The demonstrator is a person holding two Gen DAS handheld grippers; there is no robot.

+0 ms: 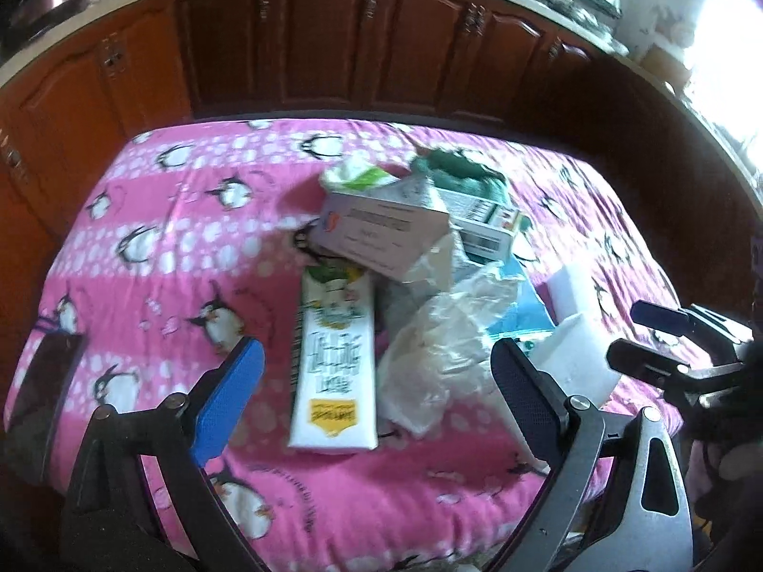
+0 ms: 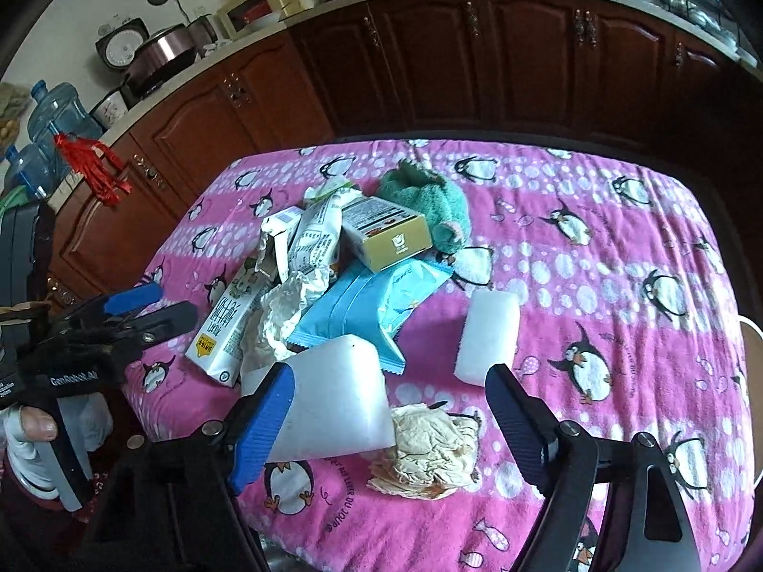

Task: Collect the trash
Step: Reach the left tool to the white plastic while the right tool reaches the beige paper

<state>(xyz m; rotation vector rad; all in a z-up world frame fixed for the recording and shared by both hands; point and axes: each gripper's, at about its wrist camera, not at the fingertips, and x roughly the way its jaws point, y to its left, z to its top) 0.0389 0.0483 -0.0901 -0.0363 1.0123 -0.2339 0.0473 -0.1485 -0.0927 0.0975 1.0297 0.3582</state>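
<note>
A heap of trash lies on a table under a pink penguin cloth [image 1: 157, 248]. In the left wrist view my left gripper [image 1: 376, 381] hovers open over a white milk carton [image 1: 334, 357] and a crumpled clear plastic bag [image 1: 443, 352]; neither pad touches them. Behind them sit a pale cardboard box [image 1: 381, 233] and a green-white box [image 1: 486, 224]. In the right wrist view my right gripper [image 2: 391, 410] is open above a white foam block [image 2: 334, 400] and a crumpled paper wad [image 2: 429, 448]. A blue wrapper [image 2: 376, 305], a yellow box [image 2: 386, 233] and a second foam block [image 2: 486, 338] lie beyond.
A teal fuzzy item [image 2: 429, 195] rests at the heap's far side. A dark flat slab [image 1: 43, 381] lies at the table's left edge. Brown cabinets [image 2: 429, 62] under a cluttered counter run behind the table. Water jugs [image 2: 57, 114] stand far left.
</note>
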